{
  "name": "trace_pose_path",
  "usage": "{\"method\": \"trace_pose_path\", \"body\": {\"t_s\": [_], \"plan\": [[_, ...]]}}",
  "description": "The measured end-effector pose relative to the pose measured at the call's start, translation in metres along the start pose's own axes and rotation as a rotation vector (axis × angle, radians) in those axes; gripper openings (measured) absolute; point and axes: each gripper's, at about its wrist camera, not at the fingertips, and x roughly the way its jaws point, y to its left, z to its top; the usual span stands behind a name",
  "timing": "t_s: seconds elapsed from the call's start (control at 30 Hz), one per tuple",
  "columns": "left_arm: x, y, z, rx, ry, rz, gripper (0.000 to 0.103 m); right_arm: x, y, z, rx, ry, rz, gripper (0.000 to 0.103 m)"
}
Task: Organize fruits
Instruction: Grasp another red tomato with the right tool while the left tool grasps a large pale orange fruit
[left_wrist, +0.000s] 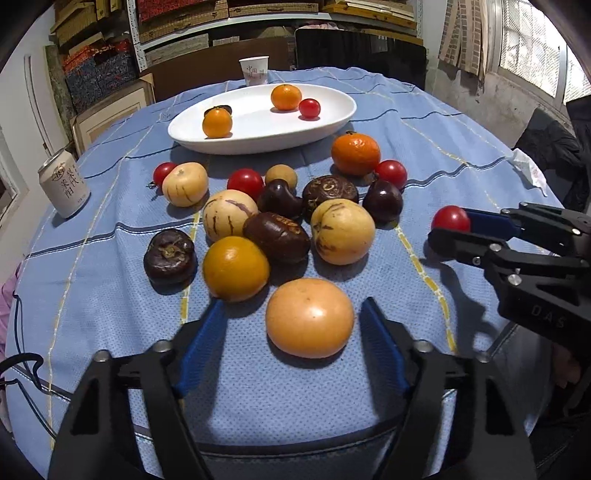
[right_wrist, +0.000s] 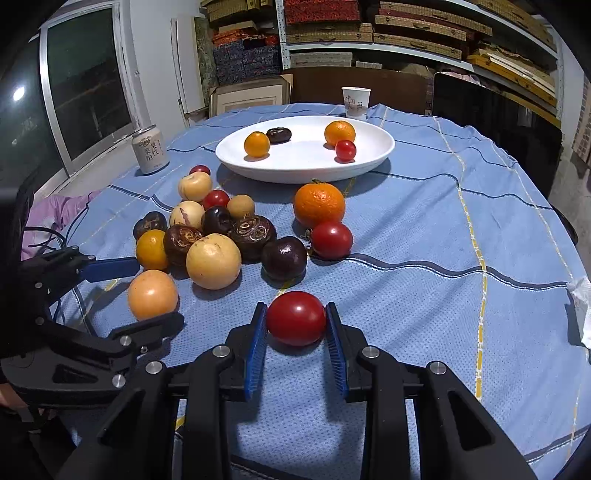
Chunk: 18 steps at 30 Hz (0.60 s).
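A pale orange round fruit lies on the blue cloth between the fingers of my left gripper, which is open, with a gap showing on the fruit's left side. My right gripper is shut on a red tomato, both blue pads against its sides, low over the cloth. From the left wrist view the right gripper comes in from the right with that tomato. A white oval plate behind the pile holds two small oranges, a cherry tomato and a dark fruit.
Several loose fruits are heaped mid-table: oranges, tomatoes, pale striped melons, dark purple ones. A drink can stands at the left edge, a paper cup behind the plate, a crumpled tissue at the right edge. Chairs and shelves ring the table.
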Motion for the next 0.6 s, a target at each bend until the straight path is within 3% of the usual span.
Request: {"method": "trace_pose_path", "body": {"t_s": [0.03, 0.1, 0.6], "plan": [[0.001, 0.0, -0.001, 0.001, 0.004, -0.022, 0.052, 0.0, 0.0, 0.0, 0.002, -0.002, 0.0, 0.032], [-0.002, -0.003, -0.003, 0.011, -0.008, -0.029, 0.044, -0.002, -0.001, 0.0, 0.005, -0.009, 0.001, 0.032], [-0.01, -0.001, -0.008, -0.001, -0.044, -0.042, 0.044, -0.003, 0.0, -0.001, 0.009, -0.017, -0.002, 0.032]]}}
